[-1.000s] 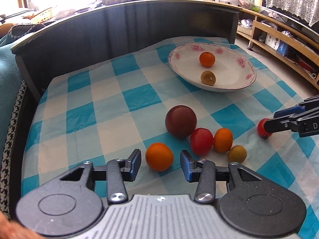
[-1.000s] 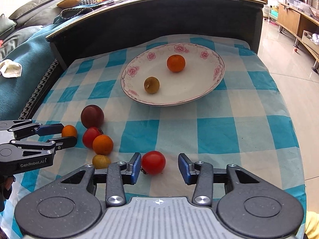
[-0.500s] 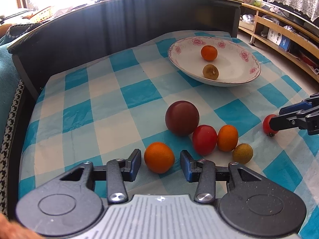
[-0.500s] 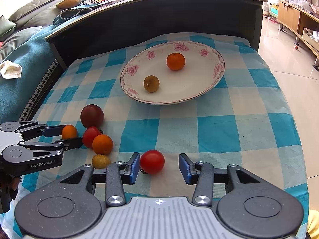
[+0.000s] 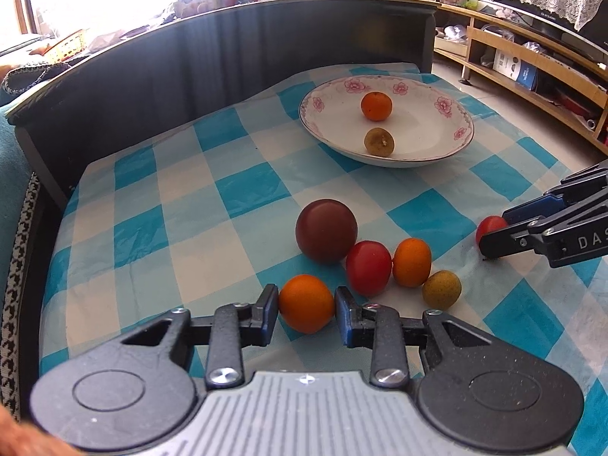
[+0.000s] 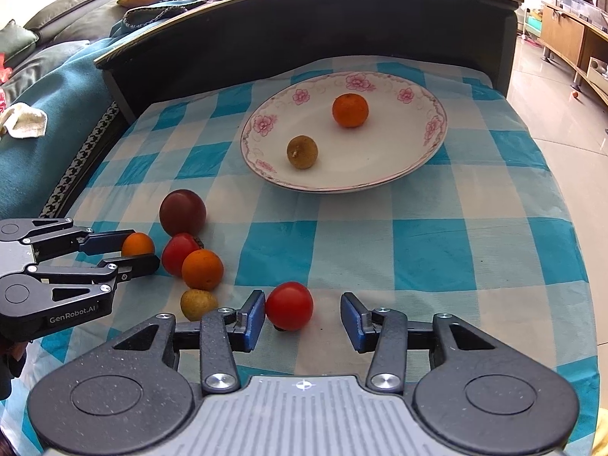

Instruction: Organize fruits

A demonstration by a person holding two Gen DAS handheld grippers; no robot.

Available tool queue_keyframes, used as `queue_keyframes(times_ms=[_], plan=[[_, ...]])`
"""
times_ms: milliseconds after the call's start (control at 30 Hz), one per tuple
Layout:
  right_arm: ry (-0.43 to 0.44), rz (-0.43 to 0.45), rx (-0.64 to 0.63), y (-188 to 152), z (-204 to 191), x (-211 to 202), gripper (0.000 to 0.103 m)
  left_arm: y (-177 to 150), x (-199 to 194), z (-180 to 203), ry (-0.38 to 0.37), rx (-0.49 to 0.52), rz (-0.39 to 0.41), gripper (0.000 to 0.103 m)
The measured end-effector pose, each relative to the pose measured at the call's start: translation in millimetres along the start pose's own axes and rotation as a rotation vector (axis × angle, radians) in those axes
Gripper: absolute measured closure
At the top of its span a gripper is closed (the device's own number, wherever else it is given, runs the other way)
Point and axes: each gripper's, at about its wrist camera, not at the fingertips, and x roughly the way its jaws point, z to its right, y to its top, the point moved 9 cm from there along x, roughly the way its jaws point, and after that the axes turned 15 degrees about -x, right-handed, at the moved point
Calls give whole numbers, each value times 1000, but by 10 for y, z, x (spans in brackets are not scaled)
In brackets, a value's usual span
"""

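two fruits lie in the plate (image 6: 433, 140). left gripper (image 5: 306, 302) has just closed, pinching an orange (image 5: 306, 303). right gripper (image 6: 302, 313) stands spread around a tomato (image 6: 289, 306).

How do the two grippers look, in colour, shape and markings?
Both are matte black with blue finger pads, round pivot discs, silver screws and a ribbed grey base. The left gripper bears white "GenRobot.AI" lettering; the right gripper shows the white letters "DAS".

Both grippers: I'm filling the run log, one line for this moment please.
left gripper: closing on orange | right gripper: open, astride tomato | plate: two fruits
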Motion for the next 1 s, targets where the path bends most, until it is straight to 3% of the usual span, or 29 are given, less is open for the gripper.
queue_keyframes(times_ms=[233,333,1000], plan=[[-13,-6,-22,0,-27,21,63,-39,6,40,-14,4,-12,62],[-34,-14,-48,1,-32,17,69,-46,8,47,-11,12,-10,62],[-57,-3,-80,30,-34,20,68,-65,38,39,-1,20,-4,59]])
